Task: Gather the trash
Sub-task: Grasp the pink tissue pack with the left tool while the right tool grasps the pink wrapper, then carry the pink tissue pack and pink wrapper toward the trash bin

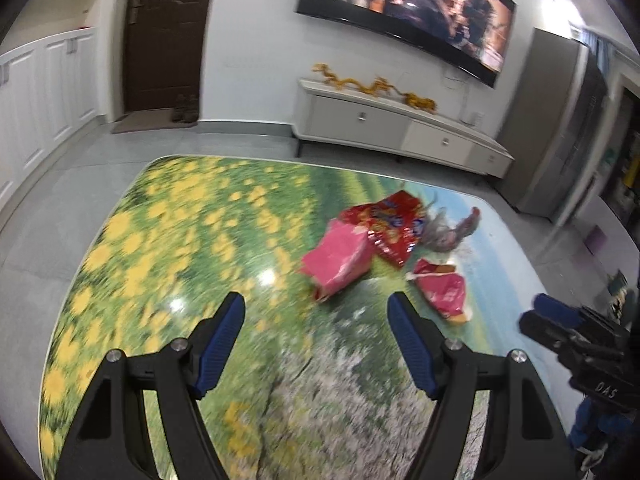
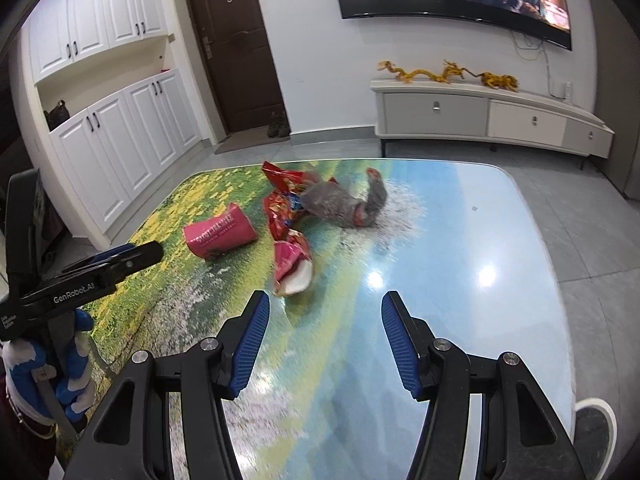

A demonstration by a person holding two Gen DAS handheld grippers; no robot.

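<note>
Pink wrappers (image 2: 220,236) ahead, beyond open jaws

Each hand-held gripper (image 2: 324,314) is black plastic with ribbed blue pads (image 2: 252,344) (silver screws at pivots).

Pink carton (image 2: 219,235), red wrapper (image 2: 282,200), flower-meadow print table (image 2: 460,264)

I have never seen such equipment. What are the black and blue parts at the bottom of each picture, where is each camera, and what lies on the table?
They are two hand-held grippers, with no robot arm. Each picture comes from a camera on one gripper, looking along its fingers. The left gripper and the right gripper are both open and hold nothing. On the table lie a pink box, a red snack bag, a torn pink wrapper and a crumpled grey piece.
</note>
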